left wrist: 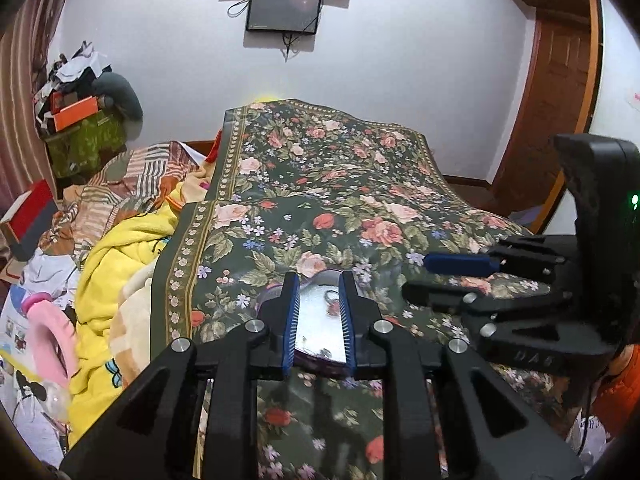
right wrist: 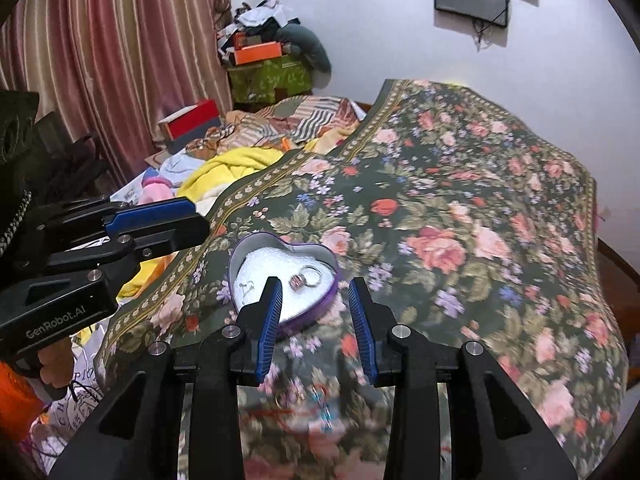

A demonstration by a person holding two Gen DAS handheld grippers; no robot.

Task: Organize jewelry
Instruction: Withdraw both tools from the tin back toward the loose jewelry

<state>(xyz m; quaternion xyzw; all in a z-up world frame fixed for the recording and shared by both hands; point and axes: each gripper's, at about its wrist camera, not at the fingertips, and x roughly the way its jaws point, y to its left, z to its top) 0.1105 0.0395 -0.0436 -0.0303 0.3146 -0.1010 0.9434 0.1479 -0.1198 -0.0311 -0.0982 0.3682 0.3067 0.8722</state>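
Note:
A purple heart-shaped tin (right wrist: 244, 258) with a white foam lining lies on the floral cloth. In it are a silver ring with a reddish stone (right wrist: 304, 278) and a small silver piece (right wrist: 246, 288). My right gripper (right wrist: 316, 316) is open and empty, just near of the tin. Blurred loose jewelry (right wrist: 316, 400) lies on the cloth below it. My left gripper (left wrist: 319, 312) is open, its fingers on either side of the tin (left wrist: 320, 344), holding nothing. Each gripper shows in the other's view: the right one (left wrist: 452, 280), the left one (right wrist: 160, 220).
The floral cloth (right wrist: 460, 220) covers a raised surface. Left of it lie a yellow blanket (left wrist: 112, 272), patterned bedding and a red box (right wrist: 192, 120). A green box stacked with clutter (right wrist: 272, 72) stands by the striped curtain. A wooden door (left wrist: 560, 100) is at right.

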